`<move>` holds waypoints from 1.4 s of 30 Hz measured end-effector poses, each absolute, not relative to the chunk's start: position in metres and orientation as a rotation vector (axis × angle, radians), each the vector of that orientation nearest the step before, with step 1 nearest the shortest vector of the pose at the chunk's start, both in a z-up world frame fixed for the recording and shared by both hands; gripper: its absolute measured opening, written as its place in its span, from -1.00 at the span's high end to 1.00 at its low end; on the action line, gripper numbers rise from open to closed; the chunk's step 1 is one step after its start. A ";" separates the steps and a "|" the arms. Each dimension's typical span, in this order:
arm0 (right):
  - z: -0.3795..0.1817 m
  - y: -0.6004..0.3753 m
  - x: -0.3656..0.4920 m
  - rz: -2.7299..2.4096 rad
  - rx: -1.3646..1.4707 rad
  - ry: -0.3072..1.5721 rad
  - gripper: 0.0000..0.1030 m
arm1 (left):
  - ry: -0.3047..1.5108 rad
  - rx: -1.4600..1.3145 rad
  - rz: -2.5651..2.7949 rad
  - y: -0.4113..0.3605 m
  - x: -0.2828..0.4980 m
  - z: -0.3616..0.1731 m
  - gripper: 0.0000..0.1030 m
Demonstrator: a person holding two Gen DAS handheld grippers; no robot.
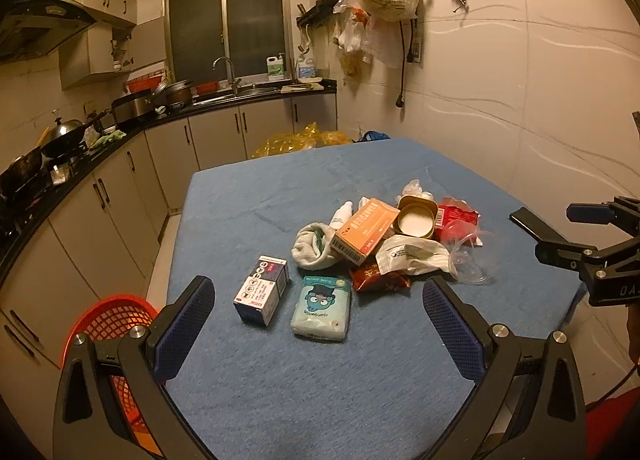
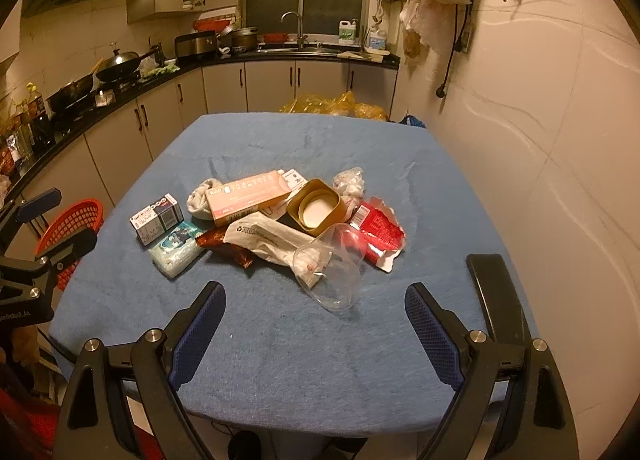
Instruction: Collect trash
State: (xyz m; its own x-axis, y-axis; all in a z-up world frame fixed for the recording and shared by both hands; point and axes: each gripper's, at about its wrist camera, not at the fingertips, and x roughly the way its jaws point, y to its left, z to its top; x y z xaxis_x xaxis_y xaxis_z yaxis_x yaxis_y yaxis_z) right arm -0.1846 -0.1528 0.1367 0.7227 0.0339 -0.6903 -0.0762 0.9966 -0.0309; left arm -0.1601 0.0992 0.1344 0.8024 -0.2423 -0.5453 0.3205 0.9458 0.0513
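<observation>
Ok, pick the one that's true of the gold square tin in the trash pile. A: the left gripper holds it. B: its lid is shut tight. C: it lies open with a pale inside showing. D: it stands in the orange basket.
C: the gold tin lies open on the blue table amid the pile, pale inside showing; the left gripper is open and empty.

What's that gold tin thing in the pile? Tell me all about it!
The gold tin is a small, shiny, metal-looking box with rounded corners and no lid on it. It lies tipped on its side, so its open mouth faces the cameras and shows a pale, whitish inside. It sits in the middle of the trash pile on the blue table, leaning against the orange box, with the red packet beside it. Neither tool touches it.
</observation>
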 end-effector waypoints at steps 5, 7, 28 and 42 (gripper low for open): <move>0.137 -0.153 -0.185 0.056 -0.054 0.756 -0.81 | 0.566 0.151 -0.319 0.097 -0.158 0.134 -1.00; 0.137 -0.153 -0.185 0.057 -0.053 0.761 -0.81 | 0.571 0.151 -0.321 0.098 -0.158 0.132 -1.00; 0.123 -0.144 -0.178 0.082 -0.048 0.829 -0.81 | 0.623 0.149 -0.324 0.104 -0.158 0.117 -1.00; 0.114 -0.151 -0.174 0.075 -0.014 0.860 -0.76 | 0.648 0.141 -0.293 0.110 -0.144 0.111 -1.00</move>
State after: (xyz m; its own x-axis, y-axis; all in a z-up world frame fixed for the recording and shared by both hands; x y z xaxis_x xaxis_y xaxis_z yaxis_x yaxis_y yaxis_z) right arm -0.1742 -0.1506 0.1138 0.6498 0.0604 -0.7577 -0.0719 0.9973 0.0178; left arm -0.1443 0.1102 0.1109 0.7579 -0.2247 -0.6125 0.3120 0.9493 0.0377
